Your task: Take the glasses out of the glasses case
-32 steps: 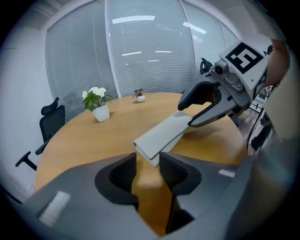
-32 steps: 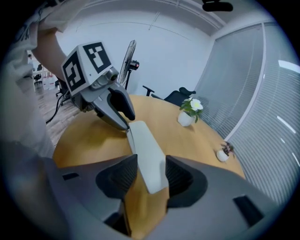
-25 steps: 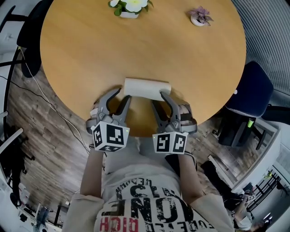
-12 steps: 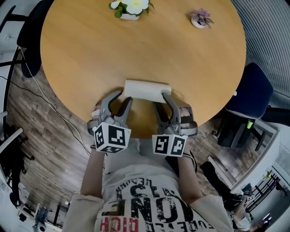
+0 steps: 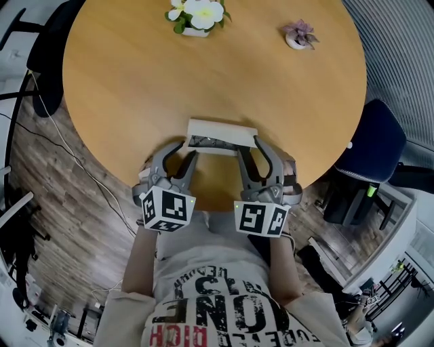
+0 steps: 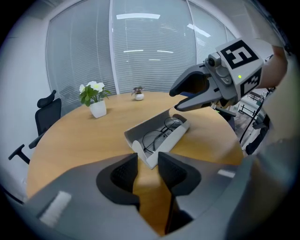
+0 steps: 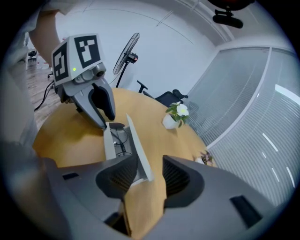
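Note:
A white glasses case (image 5: 222,128) lies open near the round table's front edge. Its lid (image 7: 135,140) stands raised, and thin dark-rimmed glasses (image 6: 158,136) lie inside the tray. My left gripper (image 5: 188,149) is at the case's left end. The end wall of the case (image 6: 147,157) sits between its pads, which appear to press on it. My right gripper (image 5: 247,145) is at the right end. The lid's edge runs between its jaws, close to one pad, with a gap to the other. Each gripper shows in the other's view: the right gripper (image 6: 174,101), the left gripper (image 7: 107,119).
A white pot of flowers (image 5: 195,13) and a small purple plant (image 5: 300,31) stand at the table's far side. A dark blue chair (image 5: 374,141) is to the right, a black chair (image 5: 46,61) to the left. The table edge (image 5: 203,203) is just behind the grippers.
The case was closed before; now its lid is raised and the glasses show. My right gripper rose and shifted forward with the lid. The left gripper stayed put.

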Tool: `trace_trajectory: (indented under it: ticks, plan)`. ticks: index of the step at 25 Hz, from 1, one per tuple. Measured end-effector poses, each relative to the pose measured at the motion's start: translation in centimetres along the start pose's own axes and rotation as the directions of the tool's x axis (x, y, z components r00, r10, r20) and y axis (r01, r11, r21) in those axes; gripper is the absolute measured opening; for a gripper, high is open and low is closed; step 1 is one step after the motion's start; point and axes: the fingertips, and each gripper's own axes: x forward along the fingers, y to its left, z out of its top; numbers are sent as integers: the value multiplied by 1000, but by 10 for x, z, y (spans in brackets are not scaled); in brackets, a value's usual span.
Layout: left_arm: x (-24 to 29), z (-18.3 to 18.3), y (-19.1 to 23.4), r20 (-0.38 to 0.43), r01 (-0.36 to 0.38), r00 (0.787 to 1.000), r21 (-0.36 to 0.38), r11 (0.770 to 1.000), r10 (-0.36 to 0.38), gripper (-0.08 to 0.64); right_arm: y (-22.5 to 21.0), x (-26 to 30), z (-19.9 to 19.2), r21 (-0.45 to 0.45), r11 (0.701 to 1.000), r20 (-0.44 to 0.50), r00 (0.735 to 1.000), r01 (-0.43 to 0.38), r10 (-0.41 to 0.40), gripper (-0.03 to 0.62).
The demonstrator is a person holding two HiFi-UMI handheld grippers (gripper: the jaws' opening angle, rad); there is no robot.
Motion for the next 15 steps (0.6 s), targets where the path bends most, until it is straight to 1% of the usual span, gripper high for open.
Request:
trace_trajectory:
  ticks: [9,15]
  plan:
    - [1,-1,1,-7,6,1000,-37,999,-6,147,-42,18,-5,55,998,-3,999,44,-43,158]
    - [1,-3,0,-14,12,1000,-65,998,-13,147,-61,33,-14,96,994,-21,998,57,-56,158]
